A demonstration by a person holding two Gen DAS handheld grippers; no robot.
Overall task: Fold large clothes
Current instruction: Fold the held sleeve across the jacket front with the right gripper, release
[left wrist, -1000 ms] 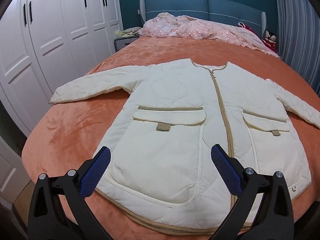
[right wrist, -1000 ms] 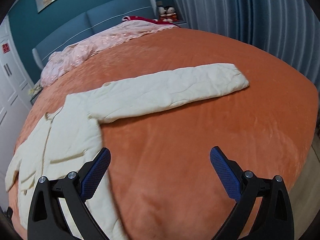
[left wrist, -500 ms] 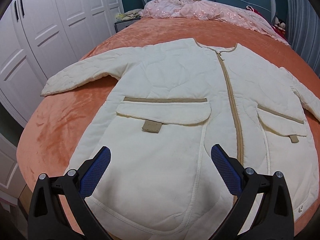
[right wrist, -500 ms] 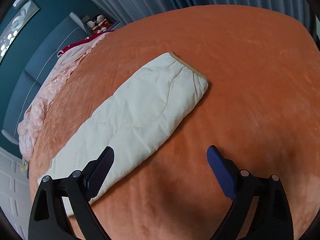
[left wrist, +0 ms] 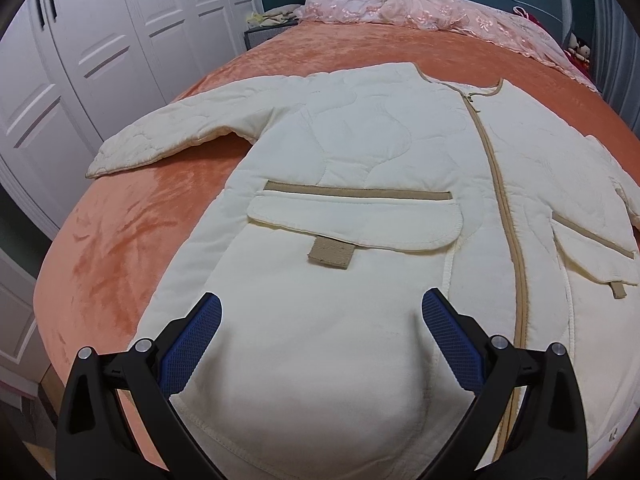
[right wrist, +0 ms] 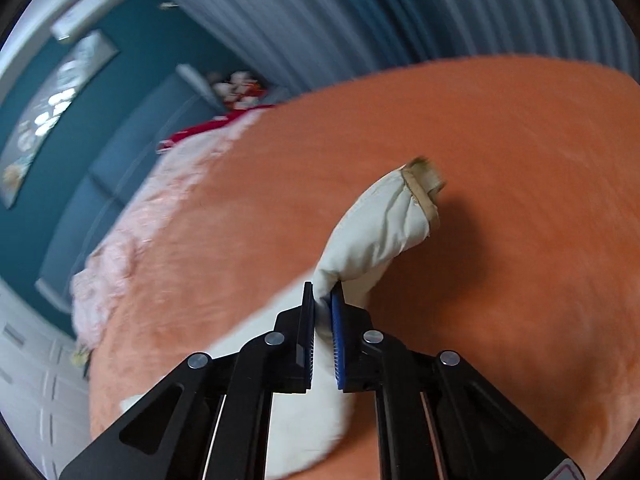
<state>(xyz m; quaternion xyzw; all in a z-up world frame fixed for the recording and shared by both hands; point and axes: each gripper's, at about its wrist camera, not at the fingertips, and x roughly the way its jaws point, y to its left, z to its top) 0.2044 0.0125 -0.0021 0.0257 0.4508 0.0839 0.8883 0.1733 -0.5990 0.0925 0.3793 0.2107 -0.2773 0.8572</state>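
Cream quilted jacket [left wrist: 360, 184] spread flat, front up, zipped, on orange bed [left wrist: 120, 248].

Left gripper [left wrist: 320, 336] released, jaws wide apart, hovers over lower front panel below pocket flap [left wrist: 352, 224]; touches nothing.

Right gripper [right wrist: 322, 312] clenched on right sleeve [right wrist: 376, 236] short of cuff [right wrist: 424, 192]; cuff juts toward 1 o'clock, off bed. View blurred.

Left sleeve [left wrist: 168, 140] lies toward 10 o'clock, near bed edge.

Risks, judged:
- shallow pinch on padded sleeve; slip mid-swing
- fast pull drags body askew, wrinkles front
- free cuff flops, fold lands crooked
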